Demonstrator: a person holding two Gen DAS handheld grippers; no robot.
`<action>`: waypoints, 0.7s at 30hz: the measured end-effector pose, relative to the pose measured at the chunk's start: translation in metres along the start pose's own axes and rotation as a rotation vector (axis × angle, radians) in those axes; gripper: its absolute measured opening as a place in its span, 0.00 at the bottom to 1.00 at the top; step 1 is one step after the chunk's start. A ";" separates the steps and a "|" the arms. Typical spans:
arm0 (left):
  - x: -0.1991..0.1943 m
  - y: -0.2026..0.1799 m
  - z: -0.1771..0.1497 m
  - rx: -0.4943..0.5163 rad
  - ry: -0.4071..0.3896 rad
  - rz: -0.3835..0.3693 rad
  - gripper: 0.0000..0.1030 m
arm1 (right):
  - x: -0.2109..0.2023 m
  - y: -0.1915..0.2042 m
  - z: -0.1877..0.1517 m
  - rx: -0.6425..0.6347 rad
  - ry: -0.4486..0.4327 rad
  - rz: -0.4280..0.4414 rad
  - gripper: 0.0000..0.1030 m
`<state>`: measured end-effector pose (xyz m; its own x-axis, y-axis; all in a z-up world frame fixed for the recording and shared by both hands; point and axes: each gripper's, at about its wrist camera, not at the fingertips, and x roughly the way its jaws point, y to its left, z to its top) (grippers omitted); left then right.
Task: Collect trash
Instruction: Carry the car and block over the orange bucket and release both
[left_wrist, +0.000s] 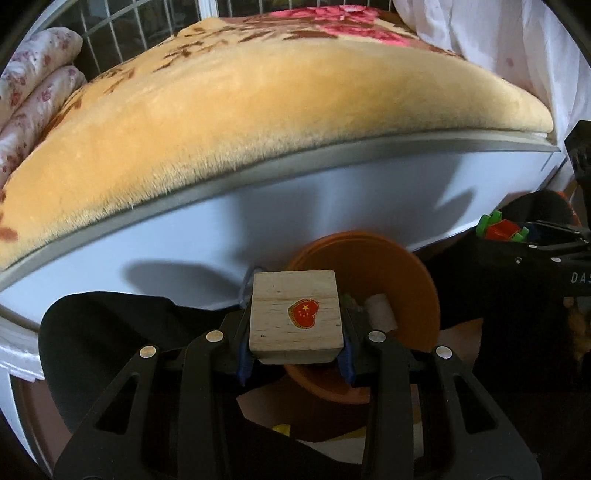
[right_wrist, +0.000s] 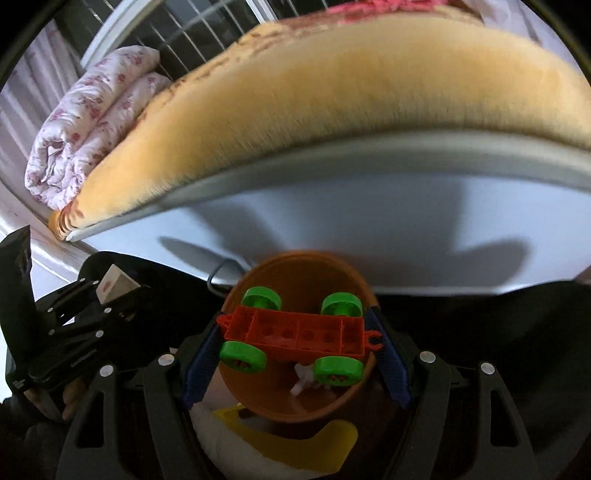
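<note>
My left gripper (left_wrist: 295, 325) is shut on a wooden block (left_wrist: 295, 314) with a red heart sticker, held over the near rim of an orange bin (left_wrist: 402, 280). White crumpled paper (left_wrist: 380, 310) lies inside the bin. My right gripper (right_wrist: 295, 336) is shut on a red toy car (right_wrist: 295, 332) with green wheels, turned underside up and hanging over the orange bin (right_wrist: 280, 402). In the right wrist view the left gripper (right_wrist: 110, 291) with its wooden block (right_wrist: 116, 282) shows at the left. The right gripper and its toy car (left_wrist: 498, 230) appear at the right edge of the left wrist view.
A bed with a tan plush blanket (left_wrist: 258, 110) and a white side panel (left_wrist: 332, 206) stands right behind the bin. A folded floral quilt (right_wrist: 92, 122) lies at its far left. Yellow plastic (right_wrist: 295, 443) and paper lie on the floor beside the bin.
</note>
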<state>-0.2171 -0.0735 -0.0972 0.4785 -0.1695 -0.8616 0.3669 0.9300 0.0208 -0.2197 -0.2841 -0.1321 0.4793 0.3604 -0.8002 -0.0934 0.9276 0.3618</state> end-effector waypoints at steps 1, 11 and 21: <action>0.003 0.000 0.000 0.004 0.003 -0.004 0.34 | 0.005 -0.001 -0.001 0.012 0.008 0.001 0.71; 0.030 0.000 0.001 0.025 0.065 -0.042 0.34 | 0.035 0.009 0.001 -0.004 0.072 -0.007 0.71; 0.054 -0.002 0.002 0.035 0.130 -0.053 0.52 | 0.072 0.011 0.009 -0.039 0.163 -0.012 0.80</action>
<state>-0.1901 -0.0850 -0.1429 0.3514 -0.1722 -0.9202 0.4173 0.9087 -0.0107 -0.1781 -0.2487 -0.1811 0.3330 0.3574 -0.8726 -0.1241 0.9339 0.3352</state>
